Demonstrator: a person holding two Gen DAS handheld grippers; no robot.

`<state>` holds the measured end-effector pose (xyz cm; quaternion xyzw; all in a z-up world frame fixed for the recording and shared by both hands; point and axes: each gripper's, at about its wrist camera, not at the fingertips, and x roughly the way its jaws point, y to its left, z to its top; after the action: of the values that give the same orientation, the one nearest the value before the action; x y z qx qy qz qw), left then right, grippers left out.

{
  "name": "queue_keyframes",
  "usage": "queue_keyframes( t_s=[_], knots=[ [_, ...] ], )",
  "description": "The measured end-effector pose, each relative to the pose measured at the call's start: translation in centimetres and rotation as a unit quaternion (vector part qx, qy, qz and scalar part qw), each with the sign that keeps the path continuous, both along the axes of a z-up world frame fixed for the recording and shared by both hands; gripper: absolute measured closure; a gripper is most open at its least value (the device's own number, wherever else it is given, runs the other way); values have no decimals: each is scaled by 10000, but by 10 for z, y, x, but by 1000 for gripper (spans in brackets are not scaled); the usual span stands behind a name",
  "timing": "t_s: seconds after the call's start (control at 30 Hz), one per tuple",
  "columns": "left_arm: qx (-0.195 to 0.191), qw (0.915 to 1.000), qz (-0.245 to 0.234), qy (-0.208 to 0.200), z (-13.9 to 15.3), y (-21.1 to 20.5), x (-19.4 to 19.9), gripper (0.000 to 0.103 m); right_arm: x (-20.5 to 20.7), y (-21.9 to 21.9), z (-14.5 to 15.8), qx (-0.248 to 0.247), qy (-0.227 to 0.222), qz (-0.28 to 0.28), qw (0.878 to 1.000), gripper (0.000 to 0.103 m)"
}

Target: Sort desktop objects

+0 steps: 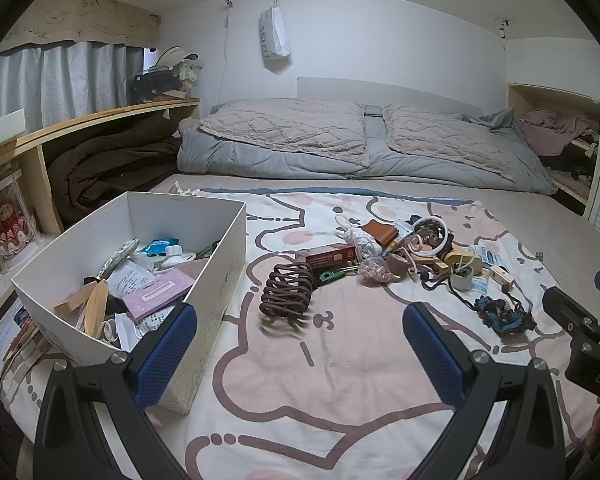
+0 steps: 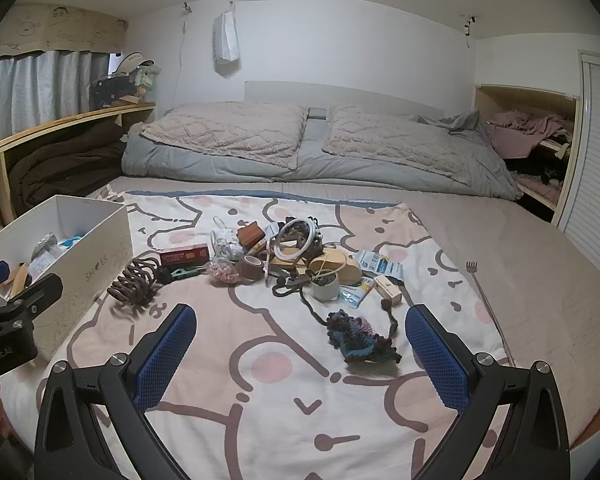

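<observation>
— On the bed, over that pink cartoon blanket [image 2: 260,420], both grippers hover with nothing in them. See the left gripper [image 1: 300,344]? Its jaws are spread wide, released, and the right gripper [image 2: 300,344] is the same.

— So what are they after?

— The pile of small things in the middle of the blanket. The white box [image 1: 228,240] sits at the left, already half full. Closest to it lies the brown hair claw [image 1: 286,294], just beside the box wall, with the red carton [image 1: 328,256] behind it.

— Looks easy enough.

— I'd worry, though. The claw is all open loops; a blue pad could slip through a gap and flick it away instead of gripping it. And the blanket is soft, so pressing down may bunch the cloth into the grip.

— And on the right?

— The knitted piece [image 2: 360,340] trails a dark cord [image 2: 296,284] back into the pile, near the little white pot [image 2: 326,286]. Lift the knit and I'd guess the cord drags the pot over, maybe other bits too.

— Anything else?

— The two grippers are near each other. Both reaching for the box at once could knock together.
</observation>
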<state>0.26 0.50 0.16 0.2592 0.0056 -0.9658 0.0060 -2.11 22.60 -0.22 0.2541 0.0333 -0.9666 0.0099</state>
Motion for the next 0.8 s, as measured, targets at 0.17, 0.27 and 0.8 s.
queue_keyframes(
  t_s=[0.17,0.27,0.8],
  knots=[
    [-2,10000,12,0,1,0,1,0,0,0,0,-3,-7,-9,10000,0],
    [-4,10000,32,-2,1,0,1,0,0,0,0,-13,-28,-8,10000,0],
    [-9,9994,-85,-328,-19,10,-14,0,-8,8,-16,7,-275,-53,9996,0]
  ],
)
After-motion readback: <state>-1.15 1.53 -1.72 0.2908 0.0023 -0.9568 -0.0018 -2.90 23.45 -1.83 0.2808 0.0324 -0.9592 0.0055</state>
